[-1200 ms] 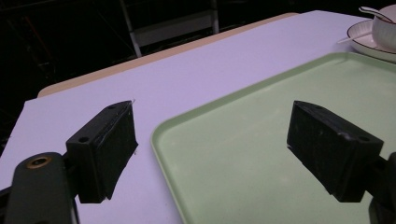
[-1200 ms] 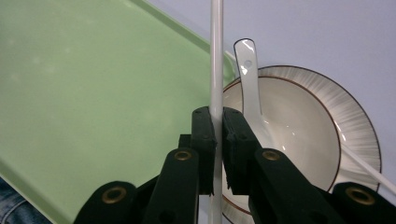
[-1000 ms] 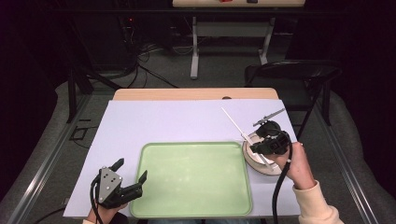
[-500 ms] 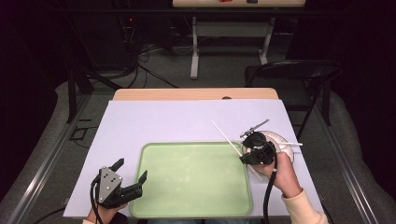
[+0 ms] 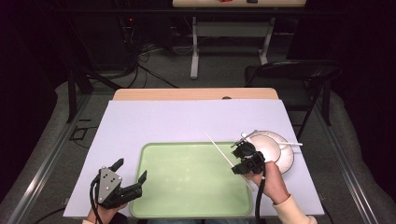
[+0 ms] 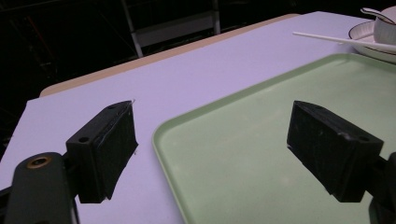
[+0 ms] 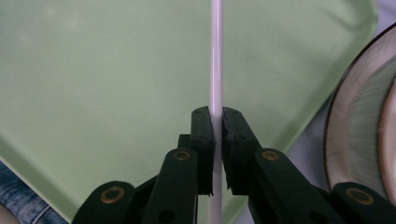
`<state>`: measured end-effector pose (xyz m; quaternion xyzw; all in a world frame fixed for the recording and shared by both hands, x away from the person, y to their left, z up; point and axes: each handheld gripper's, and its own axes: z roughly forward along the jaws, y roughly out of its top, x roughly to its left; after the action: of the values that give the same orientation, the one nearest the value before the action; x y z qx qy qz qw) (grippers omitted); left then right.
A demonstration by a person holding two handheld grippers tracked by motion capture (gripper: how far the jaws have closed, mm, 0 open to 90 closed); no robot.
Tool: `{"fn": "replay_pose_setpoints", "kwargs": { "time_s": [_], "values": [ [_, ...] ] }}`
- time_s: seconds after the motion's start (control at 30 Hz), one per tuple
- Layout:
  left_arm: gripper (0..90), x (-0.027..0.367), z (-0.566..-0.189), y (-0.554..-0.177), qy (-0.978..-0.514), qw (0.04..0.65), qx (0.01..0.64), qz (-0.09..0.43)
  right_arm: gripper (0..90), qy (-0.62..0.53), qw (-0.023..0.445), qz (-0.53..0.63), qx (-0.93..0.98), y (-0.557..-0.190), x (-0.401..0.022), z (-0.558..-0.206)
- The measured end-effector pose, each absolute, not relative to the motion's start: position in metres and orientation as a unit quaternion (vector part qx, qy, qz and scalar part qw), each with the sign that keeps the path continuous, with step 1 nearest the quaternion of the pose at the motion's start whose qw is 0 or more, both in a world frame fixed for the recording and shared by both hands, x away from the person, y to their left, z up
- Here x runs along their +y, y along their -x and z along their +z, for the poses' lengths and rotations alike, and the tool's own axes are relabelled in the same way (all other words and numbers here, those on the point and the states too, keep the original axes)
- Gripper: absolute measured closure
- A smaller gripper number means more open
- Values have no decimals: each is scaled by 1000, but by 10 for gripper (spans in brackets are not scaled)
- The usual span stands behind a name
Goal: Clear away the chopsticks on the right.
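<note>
Right gripper view: right gripper (image 7: pixel 217 122) clamped on white chopstick (image 7: pixel 216 56).

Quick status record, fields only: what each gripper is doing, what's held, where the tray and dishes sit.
left gripper: open, holding nothing, at the near left corner of the tray
right gripper: shut on white chopstick
chopstick position: above the tray's right part
green tray: bare, on the lilac table cover
plate: right of the tray, with a bowl on it
second chopstick: lies across the bowl
</note>
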<state>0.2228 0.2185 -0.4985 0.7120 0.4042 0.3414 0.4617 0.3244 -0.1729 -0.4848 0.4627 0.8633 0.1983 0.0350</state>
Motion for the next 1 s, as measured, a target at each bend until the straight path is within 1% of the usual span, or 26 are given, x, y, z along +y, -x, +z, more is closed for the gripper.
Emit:
{"fn": "replay_pose_setpoints", "kwargs": {
  "time_s": [0.17, 0.33, 0.47, 0.5, 0.57, 0.67, 0.7, 0.77, 0.8, 0.87, 0.93, 1.0],
  "values": [
    [155, 219, -498, -223, -713, 461, 404, 342, 839, -476, 14, 181, 861, -323, -165, -502],
    [155, 219, -499, -223, -713, 460, 404, 342, 838, -470, 4, 165, 867, -324, -158, -514],
    [155, 219, -498, -223, -715, 459, 402, 342, 837, -469, 5, 152, 870, -323, -153, -520],
    [155, 219, -498, -223, -715, 459, 401, 342, 836, -463, 16, 151, 873, -324, -152, -521],
    [155, 219, -498, -223, -715, 459, 402, 342, 836, -469, 8, 146, 871, -324, -149, -522],
    [155, 219, -498, -222, -715, 459, 401, 342, 836, -456, 16, 148, 877, -325, -149, -526],
    [155, 219, -498, -222, -715, 459, 402, 342, 834, -468, 11, 140, 872, -322, -146, -524],
    [155, 219, -498, -222, -713, 460, 403, 342, 798, -462, 12, 143, 875, -323, -146, -524],
    [155, 219, -498, -222, -714, 459, 403, 342, 762, -454, 12, 141, 880, -323, -147, -524],
    [155, 219, -498, -222, -714, 459, 403, 342, 738, -449, 16, 143, 882, -323, -147, -523],
    [155, 219, -498, -222, -713, 460, 403, 342, 667, -443, 16, 142, 885, -322, -145, -522],
    [155, 219, -498, -222, -712, 462, 404, 342, 569, -432, 19, 144, 890, -321, -145, -520]
  ]
}}
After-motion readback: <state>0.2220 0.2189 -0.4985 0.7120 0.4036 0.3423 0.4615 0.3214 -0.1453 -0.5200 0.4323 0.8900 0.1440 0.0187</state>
